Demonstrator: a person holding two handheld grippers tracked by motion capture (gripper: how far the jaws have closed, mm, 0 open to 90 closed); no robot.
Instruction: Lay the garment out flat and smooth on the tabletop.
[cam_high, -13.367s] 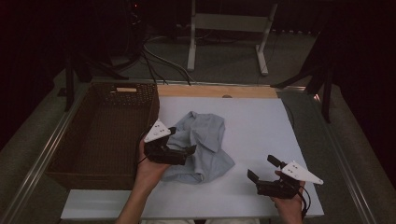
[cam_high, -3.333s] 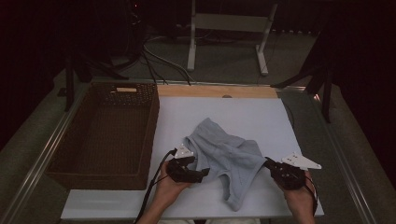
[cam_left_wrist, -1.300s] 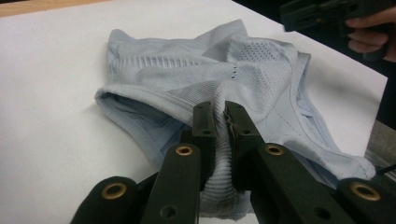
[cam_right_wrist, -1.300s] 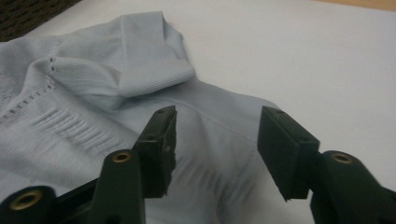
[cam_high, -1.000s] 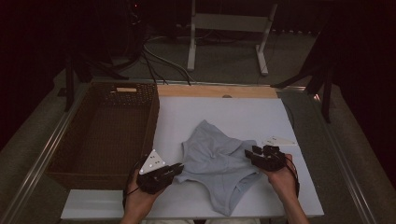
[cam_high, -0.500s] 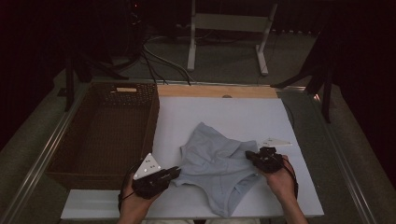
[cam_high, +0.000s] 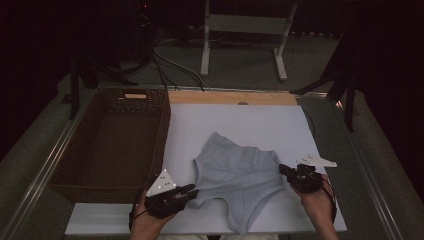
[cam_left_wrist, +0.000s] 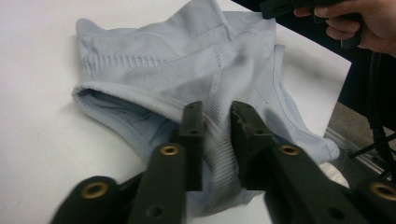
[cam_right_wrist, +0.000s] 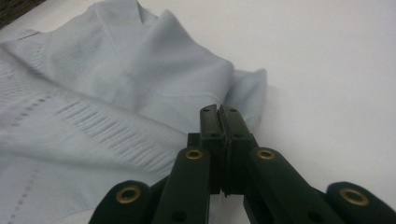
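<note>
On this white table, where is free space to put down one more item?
Bare white board lies between the pale blue knit garment and the wooden strip at the far edge. The brown wicker basket looks empty inside. Crowded: the near edge, with left gripper and right gripper at the garment.

your left gripper (cam_high: 186, 191) had its jaws just opening, slightly parted; your right gripper (cam_high: 284, 170) was clamped tight.
</note>
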